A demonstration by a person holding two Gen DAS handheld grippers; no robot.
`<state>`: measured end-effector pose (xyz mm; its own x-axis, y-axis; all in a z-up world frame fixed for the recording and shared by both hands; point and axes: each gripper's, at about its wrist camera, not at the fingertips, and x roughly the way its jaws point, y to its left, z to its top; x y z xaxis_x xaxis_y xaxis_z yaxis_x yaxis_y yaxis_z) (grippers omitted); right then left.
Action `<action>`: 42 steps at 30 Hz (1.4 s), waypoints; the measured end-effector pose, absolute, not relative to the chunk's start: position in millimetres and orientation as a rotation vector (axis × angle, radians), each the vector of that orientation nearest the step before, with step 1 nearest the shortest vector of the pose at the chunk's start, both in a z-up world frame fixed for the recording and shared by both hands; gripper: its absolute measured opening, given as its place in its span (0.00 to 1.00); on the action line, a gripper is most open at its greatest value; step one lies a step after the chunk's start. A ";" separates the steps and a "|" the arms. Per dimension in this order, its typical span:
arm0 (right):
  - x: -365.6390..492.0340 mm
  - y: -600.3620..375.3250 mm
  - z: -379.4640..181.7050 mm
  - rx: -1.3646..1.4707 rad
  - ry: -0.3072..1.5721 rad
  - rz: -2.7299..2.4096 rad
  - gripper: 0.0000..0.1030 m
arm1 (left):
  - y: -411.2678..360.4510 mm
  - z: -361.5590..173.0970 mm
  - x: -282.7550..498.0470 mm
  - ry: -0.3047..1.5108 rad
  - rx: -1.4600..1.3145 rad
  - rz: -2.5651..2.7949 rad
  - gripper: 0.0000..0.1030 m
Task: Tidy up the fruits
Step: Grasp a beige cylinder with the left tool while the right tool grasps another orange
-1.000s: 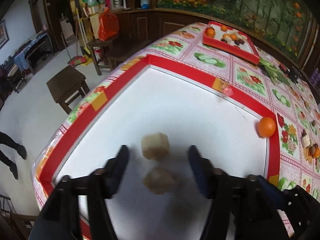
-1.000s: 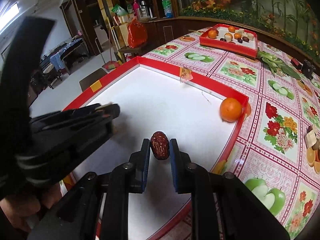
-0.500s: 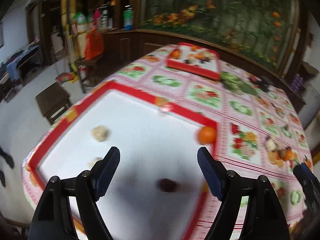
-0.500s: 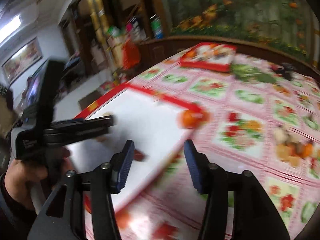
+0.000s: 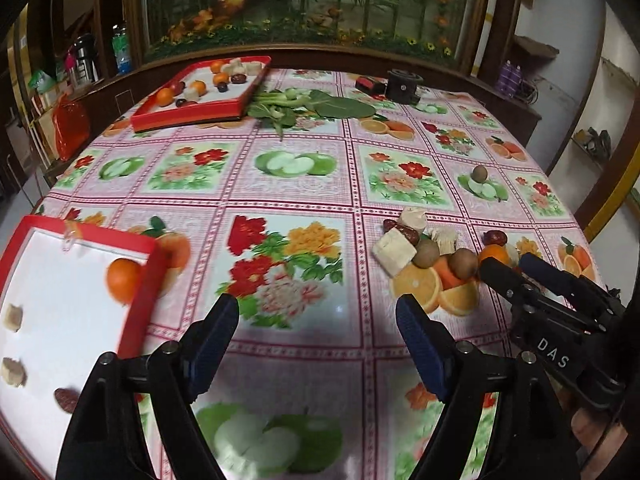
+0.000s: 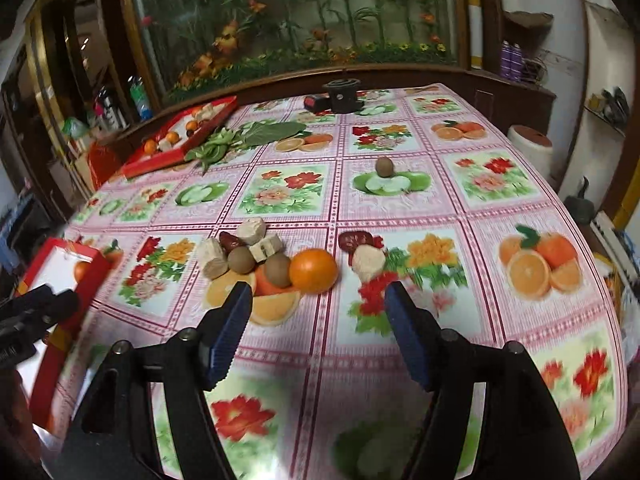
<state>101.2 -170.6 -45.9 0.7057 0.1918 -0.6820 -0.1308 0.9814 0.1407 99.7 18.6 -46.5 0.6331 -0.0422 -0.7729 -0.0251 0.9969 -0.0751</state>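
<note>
At far left, a red-rimmed white tray (image 5: 138,240) holds an orange, pale cubes and a date. Both grippers, left (image 5: 318,318) and right (image 6: 318,306), are seen released, empty. Ahead on the bench, the round orange fruit (image 6: 313,265) touches brown kiwis (image 6: 278,270); a careless grasp could scatter them.

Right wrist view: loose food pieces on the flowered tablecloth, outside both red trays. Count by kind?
Round orange fruit: 1
Brown round kiwi-like fruits: 3
Dark red wrinkled dates: 2
Pale beige cut chunks: 4
Total: 10
</note>
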 end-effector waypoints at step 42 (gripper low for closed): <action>98.5 -167.4 -49.8 0.088 0.802 0.248 0.32 | 12.2 -43.8 24.6 0.817 -0.099 -0.223 0.25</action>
<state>98.5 -167.4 -49.8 0.6684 0.2526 -0.6996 -0.1864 0.9674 0.1713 24.6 12.2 -43.8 0.6626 -0.2347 -0.7112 0.1589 0.9721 -0.1728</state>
